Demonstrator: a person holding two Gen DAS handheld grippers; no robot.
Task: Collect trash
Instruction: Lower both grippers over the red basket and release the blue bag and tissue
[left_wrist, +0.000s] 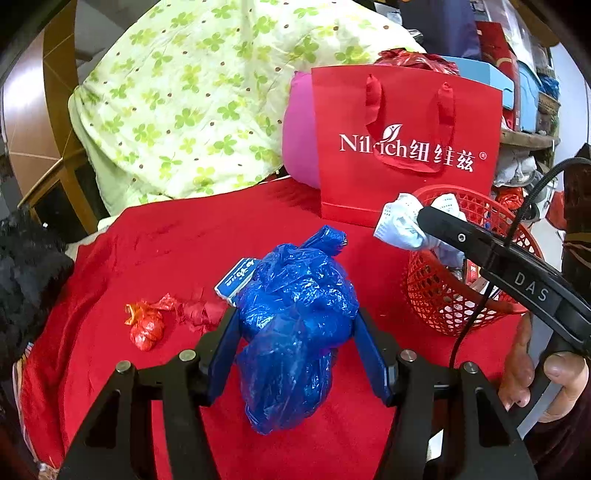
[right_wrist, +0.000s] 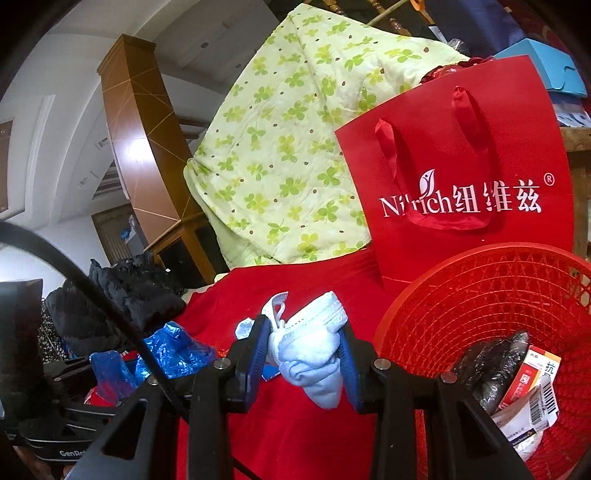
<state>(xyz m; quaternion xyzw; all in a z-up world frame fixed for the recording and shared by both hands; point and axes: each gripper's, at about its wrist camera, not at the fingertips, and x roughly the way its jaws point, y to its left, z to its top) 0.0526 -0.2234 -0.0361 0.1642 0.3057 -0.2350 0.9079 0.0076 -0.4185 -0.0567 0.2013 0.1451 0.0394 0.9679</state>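
Nearest in the left wrist view, the left tongs (left_wrist: 295, 332) are clamped on a crumpled blue plastic bag (left_wrist: 295, 317), their blue pads pressing it from both sides above the red cloth (left_wrist: 221, 229) that covers the table. Just beyond the bag lies a small blue-and-white packet (left_wrist: 236, 278), and to its left a crushed red-orange wrapper (left_wrist: 146, 325) beside a scrap of red wrapper (left_wrist: 199, 312).

In the right wrist view, the right tongs (right_wrist: 306, 354) are clamped on a wad of pale blue and white face masks (right_wrist: 310, 354), which hangs between the pads near the rim of the red mesh basket (right_wrist: 480, 288). The basket tilts toward that camera and already holds a black plastic bag (right_wrist: 487, 365) and a medicine box (right_wrist: 532, 380) with a barcode.

Behind the basket stands a red paper gift bag (left_wrist: 406, 147) with white lettering and ribbon handles. Farther back a pink cushion (left_wrist: 299, 136) leans against it, and a green clover-print quilt (left_wrist: 192, 92) is heaped behind.
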